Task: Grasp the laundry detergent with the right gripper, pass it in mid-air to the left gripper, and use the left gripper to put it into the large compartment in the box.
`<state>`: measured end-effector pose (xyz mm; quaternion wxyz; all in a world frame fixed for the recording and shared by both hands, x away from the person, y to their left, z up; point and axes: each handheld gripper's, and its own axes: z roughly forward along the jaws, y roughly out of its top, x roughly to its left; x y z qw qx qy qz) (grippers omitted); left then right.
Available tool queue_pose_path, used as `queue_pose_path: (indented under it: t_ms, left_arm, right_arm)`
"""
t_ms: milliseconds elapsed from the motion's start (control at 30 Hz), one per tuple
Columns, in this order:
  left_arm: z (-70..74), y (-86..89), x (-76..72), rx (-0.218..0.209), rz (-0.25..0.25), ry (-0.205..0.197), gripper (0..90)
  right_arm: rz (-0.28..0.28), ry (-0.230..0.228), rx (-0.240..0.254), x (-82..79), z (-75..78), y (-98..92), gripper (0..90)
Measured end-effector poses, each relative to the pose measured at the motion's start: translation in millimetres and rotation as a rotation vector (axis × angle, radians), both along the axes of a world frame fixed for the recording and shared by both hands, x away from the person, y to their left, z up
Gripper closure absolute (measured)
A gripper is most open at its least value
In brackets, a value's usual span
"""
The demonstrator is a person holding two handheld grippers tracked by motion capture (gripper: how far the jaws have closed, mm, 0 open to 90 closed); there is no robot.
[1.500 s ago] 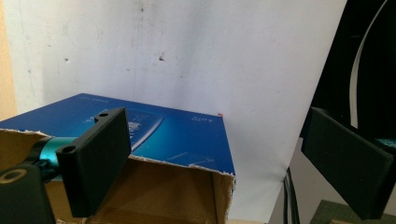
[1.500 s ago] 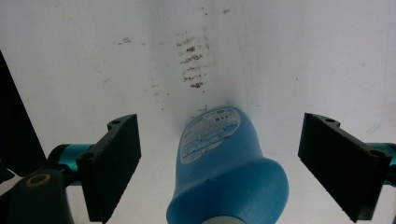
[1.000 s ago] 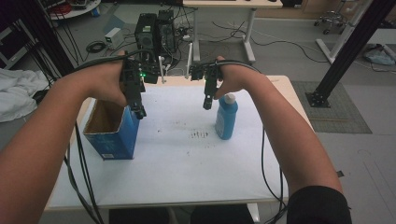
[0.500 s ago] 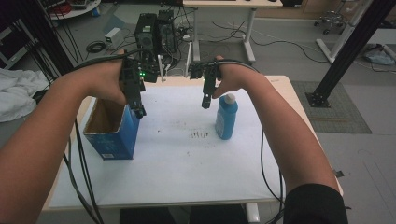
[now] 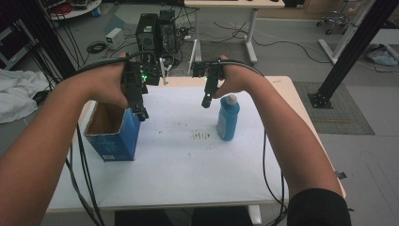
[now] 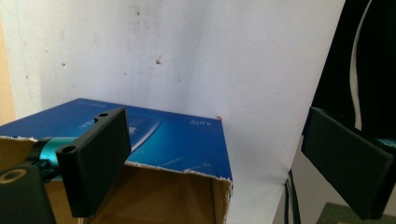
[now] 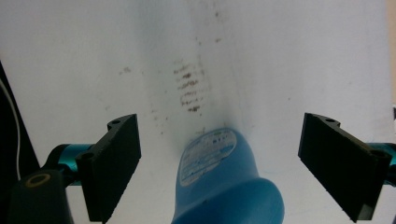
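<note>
An open blue cardboard box (image 5: pixel 113 136) stands at the left of the white table (image 5: pixel 179 169). My left gripper (image 5: pixel 141 113) hangs over the box's right rim with its jaws open and nothing between them. In the left gripper view the box (image 6: pixel 177 144) lies just under the open left gripper (image 6: pixel 224 154). A blue bottle (image 5: pixel 228 120) with a white cap stands upright right of centre. My right gripper (image 5: pixel 206 102) hovers just up and left of its cap, open. In the right gripper view the bottle (image 7: pixel 219 186) sits low between the wide-apart jaws of the right gripper (image 7: pixel 229 163), untouched.
Dark smudges (image 5: pixel 201 136) mark the table between box and bottle. Cables trail from both grippers over the near edge. Beyond the far edge stand computer towers (image 5: pixel 153 28). A black frame post (image 5: pixel 348 52) rises at the right, and white cloth (image 5: pixel 14 94) lies at the left.
</note>
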<state>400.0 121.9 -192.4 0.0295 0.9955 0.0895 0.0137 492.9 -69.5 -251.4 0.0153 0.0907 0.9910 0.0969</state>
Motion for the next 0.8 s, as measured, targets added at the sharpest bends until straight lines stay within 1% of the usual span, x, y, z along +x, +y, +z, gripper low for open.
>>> queue_pose_path:
  t_ms: [67,100,167,200,233,267,333,367,400,433,467,500,533,567,600,633,667,700,767,800]
  left_arm:
    - [-0.2,-0.5,-0.7,0.000,-0.002,-0.003,8.2]
    - [-1.7,-1.2,-3.1,-0.008,-0.005,-0.001,8.2]
    - [-3.9,-1.2,-4.8,-0.018,-0.009,0.005,8.2]
    - [-3.9,-1.2,-4.8,-0.018,-0.009,0.005,8.2]
    - [-6.4,-0.4,-5.8,-0.020,-0.009,0.011,8.2]
    - [-7.8,0.3,-6.3,-0.021,-0.009,0.009,8.2]
    - [-8.8,2.0,-6.9,-0.020,-0.009,0.013,8.2]
    - [-8.8,2.0,-6.9,-0.020,-0.009,0.013,8.2]
    - [-9.5,3.7,-7.5,-0.025,-0.005,0.010,8.2]
    - [-9.5,4.6,-7.9,-0.024,-0.004,0.009,8.2]
    - [-9.5,4.6,-7.9,-0.024,-0.004,0.009,8.2]
    - [-9.9,6.6,-8.6,-0.025,0.000,0.010,8.2]
    - [-10.0,7.5,-8.6,-0.025,-0.002,0.010,8.2]
    - [-10.0,7.5,-8.6,-0.025,-0.002,0.010,8.2]
    - [-10.4,8.7,-9.1,-0.029,0.004,0.008,8.2]
    - [-10.4,8.7,-9.1,-0.029,0.004,0.008,8.2]
    - [-11.3,10.0,-9.3,-0.029,0.004,0.008,8.2]
    - [-11.7,10.1,-9.5,-0.029,0.006,0.008,8.2]
    - [-12.4,10.3,-9.9,-0.030,0.006,0.008,8.2]
    - [-12.6,10.2,-10.3,-0.027,0.006,0.008,8.2]
  right_arm:
    - [-0.020,-0.014,0.045,-0.2,2.9,-3.9,12.1]
    - [-0.048,-0.028,0.092,0.4,4.4,-7.4,12.1]
    - [-0.073,-0.037,0.170,2.3,5.7,-12.8,12.1]
    - [-0.073,-0.037,0.170,2.3,5.7,-12.8,12.1]
    - [-0.089,-0.035,0.205,3.0,5.9,-15.3,12.1]
    - [-0.099,-0.034,0.259,4.1,5.2,-19.6,12.1]
    - [-0.115,-0.048,0.292,4.0,4.7,-22.9,12.1]
    - [-0.115,-0.048,0.292,4.0,4.7,-22.9,12.1]
    - [-0.123,-0.055,0.304,4.0,4.6,-24.5,12.1]
    - [-0.130,-0.068,0.327,4.1,4.0,-27.2,12.1]
    - [-0.130,-0.068,0.327,4.1,4.0,-27.2,12.1]
    - [-0.143,-0.078,0.339,3.8,4.0,-29.4,12.1]
    - [-0.159,-0.087,0.376,4.1,3.9,-34.2,12.1]
    - [-0.159,-0.087,0.376,4.1,3.9,-34.2,12.1]
    - [-0.164,-0.094,0.395,4.3,4.0,-36.7,12.1]
    - [-0.164,-0.094,0.395,4.3,4.0,-36.7,12.1]
    - [-0.179,-0.108,0.428,4.6,4.5,-41.1,12.1]
    - [-0.208,-0.127,0.473,5.7,5.4,-47.7,12.1]
    - [-0.227,-0.129,0.517,6.4,6.2,-52.4,12.1]
    - [-0.234,-0.132,0.531,6.6,6.3,-54.1,12.1]
